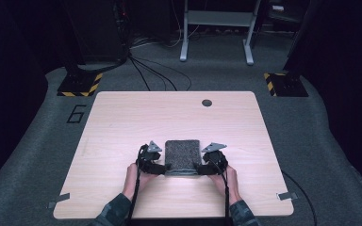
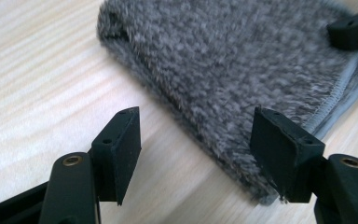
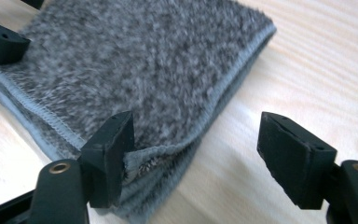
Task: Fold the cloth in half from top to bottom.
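Down near the front of the pale wood-grain table (image 1: pixel 122 122) lies a folded grey towel (image 1: pixel 182 156) — a neat rectangle of fuzzy, mottled pile with a stitched, lighter hem. Both grippers sit at its near corners. The left gripper (image 2: pixel 196 140) has its fingers apart, one pad just beside the towel's corner, none pressing. The right gripper (image 3: pixel 196 154) likewise stands spread — one finger (image 3: pixel 109 156) touches the layered corner, the other over bare wood.
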Motion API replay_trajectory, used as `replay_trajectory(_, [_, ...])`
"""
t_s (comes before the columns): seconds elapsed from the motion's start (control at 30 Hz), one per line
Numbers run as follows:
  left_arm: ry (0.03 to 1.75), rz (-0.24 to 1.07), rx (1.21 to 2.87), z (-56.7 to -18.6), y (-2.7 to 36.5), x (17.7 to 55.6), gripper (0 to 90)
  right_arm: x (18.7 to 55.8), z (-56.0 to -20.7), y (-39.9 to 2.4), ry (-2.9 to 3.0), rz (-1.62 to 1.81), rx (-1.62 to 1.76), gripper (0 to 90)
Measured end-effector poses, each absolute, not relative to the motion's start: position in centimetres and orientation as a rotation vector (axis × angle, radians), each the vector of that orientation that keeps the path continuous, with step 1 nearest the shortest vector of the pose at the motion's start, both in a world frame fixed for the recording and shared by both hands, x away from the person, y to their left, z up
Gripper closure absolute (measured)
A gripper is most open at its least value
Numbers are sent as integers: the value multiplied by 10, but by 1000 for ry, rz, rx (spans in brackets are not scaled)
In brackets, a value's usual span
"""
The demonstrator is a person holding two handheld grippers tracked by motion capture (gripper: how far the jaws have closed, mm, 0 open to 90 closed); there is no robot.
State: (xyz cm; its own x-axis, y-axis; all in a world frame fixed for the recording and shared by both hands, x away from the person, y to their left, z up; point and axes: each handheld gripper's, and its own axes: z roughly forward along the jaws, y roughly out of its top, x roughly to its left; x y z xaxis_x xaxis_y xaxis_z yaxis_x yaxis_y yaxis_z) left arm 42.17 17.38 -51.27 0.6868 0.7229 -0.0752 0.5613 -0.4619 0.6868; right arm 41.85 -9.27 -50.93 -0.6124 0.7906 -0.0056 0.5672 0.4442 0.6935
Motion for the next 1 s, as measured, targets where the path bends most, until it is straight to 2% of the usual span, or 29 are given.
replay_trajectory(0.3, [955, 323, 2218, -515, 173, 416, 332, 416, -516, -100, 2393, 956, 1157, 258])
replay_trajectory(0.43, [962, 328, 2160, -506, 179, 423, 281, 423, -507, -105, 2396, 1009, 1154, 234])
replay_trajectory(0.63, [1019, 387, 2108, -491, 179, 458, 244, 453, -487, -106, 2325, 1074, 1201, 196])
replay_trajectory(0.77, [1091, 371, 2082, -499, 181, 481, 218, 476, -491, -103, 2329, 1098, 1274, 177])
replay_trajectory(0.87, [1119, 365, 2086, -505, 182, 488, 209, 486, -494, -107, 2308, 1142, 1321, 182])
replay_trajectory(1.0, [1134, 381, 2116, -511, 178, 491, 209, 493, -503, -105, 2314, 1030, 1314, 183])
